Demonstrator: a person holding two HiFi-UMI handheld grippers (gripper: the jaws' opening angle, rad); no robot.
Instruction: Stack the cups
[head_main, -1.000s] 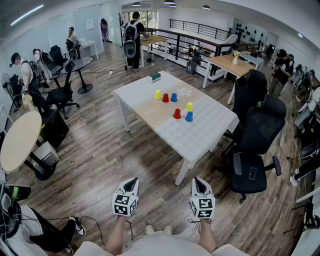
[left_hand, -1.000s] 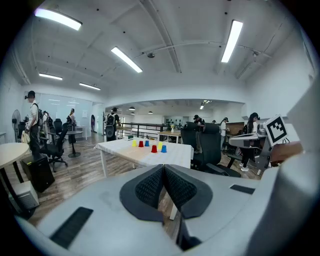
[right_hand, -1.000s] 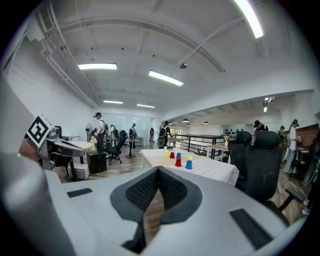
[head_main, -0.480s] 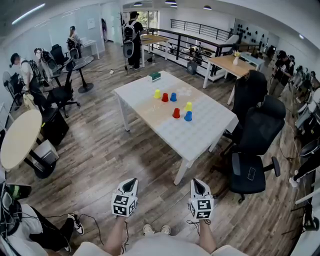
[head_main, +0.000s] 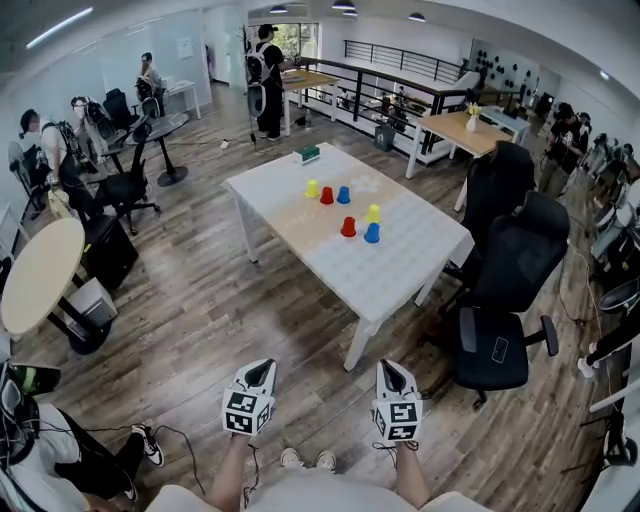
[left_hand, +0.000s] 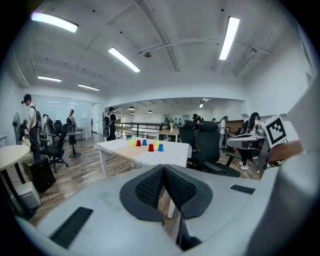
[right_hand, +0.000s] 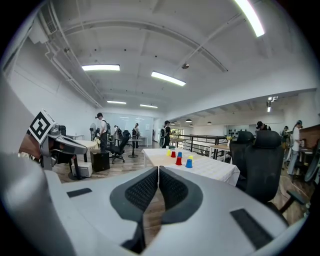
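Observation:
Several small cups stand upside down on a white table (head_main: 400, 270) well ahead of me: a yellow cup (head_main: 312, 188), a red cup (head_main: 327, 195) and a blue cup (head_main: 343, 194) in a far row, then a yellow cup (head_main: 372, 213), a red cup (head_main: 348, 227) and a blue cup (head_main: 372, 233). My left gripper (head_main: 261, 370) and right gripper (head_main: 387, 371) hang low over the wooden floor, far short of the table. Both are shut with nothing between the jaws. The cups appear small in the left gripper view (left_hand: 151, 147) and the right gripper view (right_hand: 178, 161).
A green box (head_main: 309, 153) lies on the table's far corner. Black office chairs (head_main: 505, 300) stand at the table's right side. A round table (head_main: 35, 280) is at the left. People stand and sit at the room's far left and back.
The table and cups have shifted slightly left and up in the head view; my grippers stay shut and low in about the same place.

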